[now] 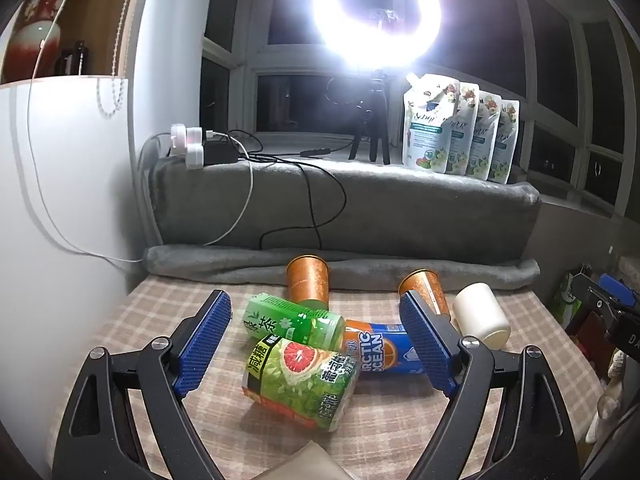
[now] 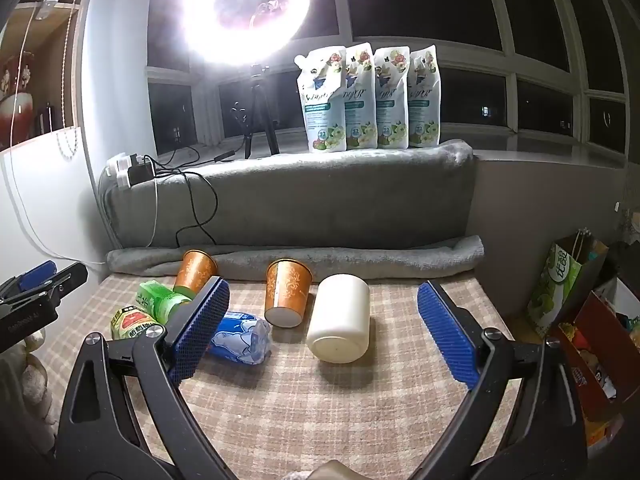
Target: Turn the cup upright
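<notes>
A cream-white cylindrical plastic cup [image 2: 339, 318] lies on its side on the beige checked tablecloth [image 2: 304, 412], its flat base turned toward the near edge and its mouth facing away toward the far side. Just left of it an orange patterned paper cup [image 2: 286, 294] also lies tipped over, base toward the camera, the two close but seemingly apart. Farther left, a second orange patterned paper cup [image 2: 195, 272] rests against the rolled grey blanket [image 2: 360, 258] at the far edge of the table.

The right gripper [image 2: 324, 330] hovers near the white cup with its blue-padded jaws spread wide, holding nothing; the cup sits between the lines of its fingers. The left gripper [image 1: 316, 342] is likewise wide open and empty, over a cluster of drinks: a green tea can [image 1: 294, 318], a green grapefruit-print can [image 1: 300, 382] nearer, and a blue-and-orange labelled bottle [image 1: 384, 350] lying on its side, partly hidden behind the right finger.

On the grey-covered ledge beyond stand four white floral refill pouches [image 2: 368, 98], beside a glaring ring light [image 2: 246, 8] on a tripod.
</notes>
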Available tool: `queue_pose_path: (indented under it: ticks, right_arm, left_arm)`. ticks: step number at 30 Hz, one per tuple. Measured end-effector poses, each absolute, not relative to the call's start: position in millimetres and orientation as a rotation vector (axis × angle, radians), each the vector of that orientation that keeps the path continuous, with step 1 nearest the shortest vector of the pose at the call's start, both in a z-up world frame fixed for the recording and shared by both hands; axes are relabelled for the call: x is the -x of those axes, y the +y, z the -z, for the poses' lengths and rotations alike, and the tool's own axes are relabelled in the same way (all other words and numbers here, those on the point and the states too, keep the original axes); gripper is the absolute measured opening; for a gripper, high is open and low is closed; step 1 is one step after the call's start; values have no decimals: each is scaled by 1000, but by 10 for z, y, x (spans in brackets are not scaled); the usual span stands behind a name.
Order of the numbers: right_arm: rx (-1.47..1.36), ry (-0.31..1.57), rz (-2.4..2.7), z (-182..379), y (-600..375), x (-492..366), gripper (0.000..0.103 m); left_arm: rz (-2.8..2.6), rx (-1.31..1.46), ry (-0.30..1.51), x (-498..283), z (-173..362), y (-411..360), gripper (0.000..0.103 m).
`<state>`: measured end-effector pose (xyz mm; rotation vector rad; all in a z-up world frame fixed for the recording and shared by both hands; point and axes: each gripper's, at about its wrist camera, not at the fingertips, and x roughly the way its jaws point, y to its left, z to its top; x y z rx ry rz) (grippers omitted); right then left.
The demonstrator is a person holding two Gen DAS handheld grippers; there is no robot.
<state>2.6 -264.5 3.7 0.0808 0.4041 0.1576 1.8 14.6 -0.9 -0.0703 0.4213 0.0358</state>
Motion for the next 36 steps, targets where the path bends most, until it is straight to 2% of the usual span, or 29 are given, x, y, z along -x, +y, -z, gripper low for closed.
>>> queue_pose_path:
  ticks: [36]
  right_arm:
    - [-72,405,-160,-23,-2605,-49,97]
  left_arm:
    - [-35,58,422,-14,-24,72,87]
